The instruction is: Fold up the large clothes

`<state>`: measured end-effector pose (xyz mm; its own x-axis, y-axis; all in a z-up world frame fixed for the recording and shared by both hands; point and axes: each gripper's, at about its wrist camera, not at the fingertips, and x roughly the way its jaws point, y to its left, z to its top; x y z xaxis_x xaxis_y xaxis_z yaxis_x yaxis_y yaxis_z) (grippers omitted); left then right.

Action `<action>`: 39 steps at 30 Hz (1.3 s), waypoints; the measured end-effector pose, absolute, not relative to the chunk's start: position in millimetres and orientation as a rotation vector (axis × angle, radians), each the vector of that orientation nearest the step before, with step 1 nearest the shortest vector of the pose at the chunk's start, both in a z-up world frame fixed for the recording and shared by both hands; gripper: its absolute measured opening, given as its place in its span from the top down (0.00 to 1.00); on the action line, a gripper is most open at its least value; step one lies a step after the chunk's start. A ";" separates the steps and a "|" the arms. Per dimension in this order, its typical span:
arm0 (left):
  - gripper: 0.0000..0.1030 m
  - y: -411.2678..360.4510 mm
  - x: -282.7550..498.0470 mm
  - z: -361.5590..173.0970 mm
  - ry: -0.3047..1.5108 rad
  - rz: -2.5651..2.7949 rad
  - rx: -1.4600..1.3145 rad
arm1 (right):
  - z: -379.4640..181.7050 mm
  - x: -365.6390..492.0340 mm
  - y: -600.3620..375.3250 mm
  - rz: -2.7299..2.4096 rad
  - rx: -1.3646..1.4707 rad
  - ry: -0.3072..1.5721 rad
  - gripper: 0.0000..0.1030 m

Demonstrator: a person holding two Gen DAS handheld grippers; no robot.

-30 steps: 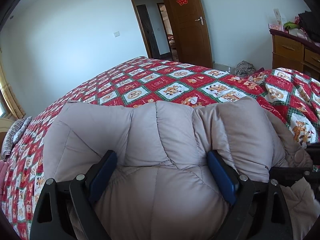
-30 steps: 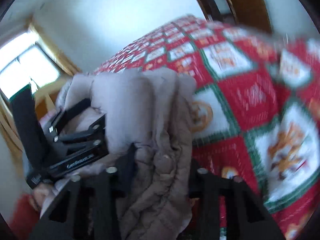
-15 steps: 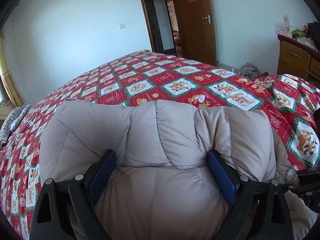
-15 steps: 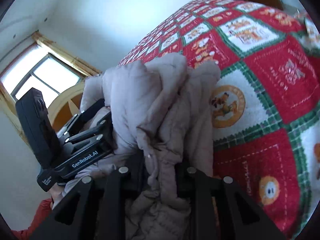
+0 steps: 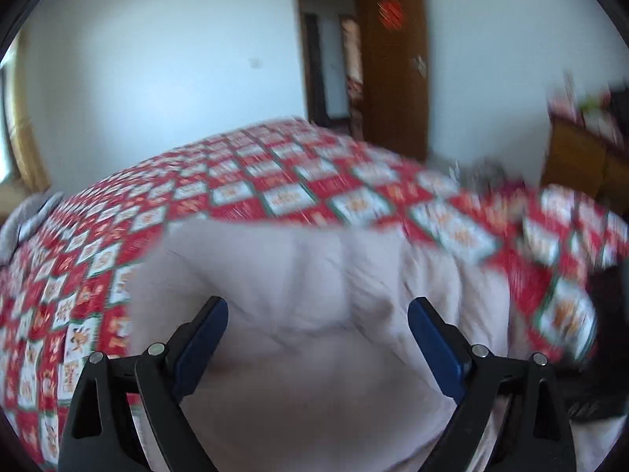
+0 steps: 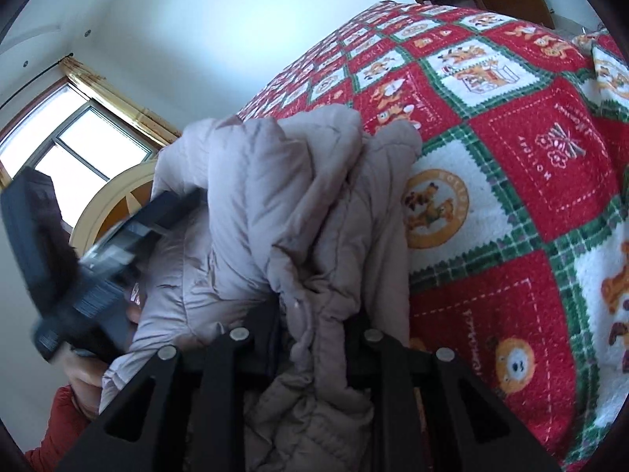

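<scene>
both wrist views look closely down over the jacket (image 5: 314, 275) toward the bed (image 6: 511, 157).

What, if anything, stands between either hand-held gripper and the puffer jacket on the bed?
Nothing visible. The right hand-held gripper already pinches a fold of the puffer jacket; the left hand-held gripper stands open directly over its padded panel.

Left claw (image 5: 317, 314): black frame, blue finger pads (image 5: 432, 344), silver screws; right claw (image 6: 314, 318): black; orange-red sleeve (image 6: 59, 424).
</scene>
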<state>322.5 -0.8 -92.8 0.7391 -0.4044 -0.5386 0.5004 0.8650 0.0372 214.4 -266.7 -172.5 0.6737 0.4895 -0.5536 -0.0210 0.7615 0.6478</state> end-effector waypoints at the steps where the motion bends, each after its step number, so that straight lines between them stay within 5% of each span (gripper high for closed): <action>1: 0.10 8.5 331.8 -83.0 0.539 -0.472 0.146 | -172.5 214.4 -267.1 0.314 0.654 0.788 0.79; 8: 0.10 1.4 415.2 -113.3 0.735 -0.315 0.157 | -171.8 213.5 -265.5 0.314 0.648 0.781 0.78; 39: 0.09 -24.5 413.4 -158.0 0.715 -0.241 0.277 | -171.8 217.4 -259.5 0.310 0.641 0.761 0.74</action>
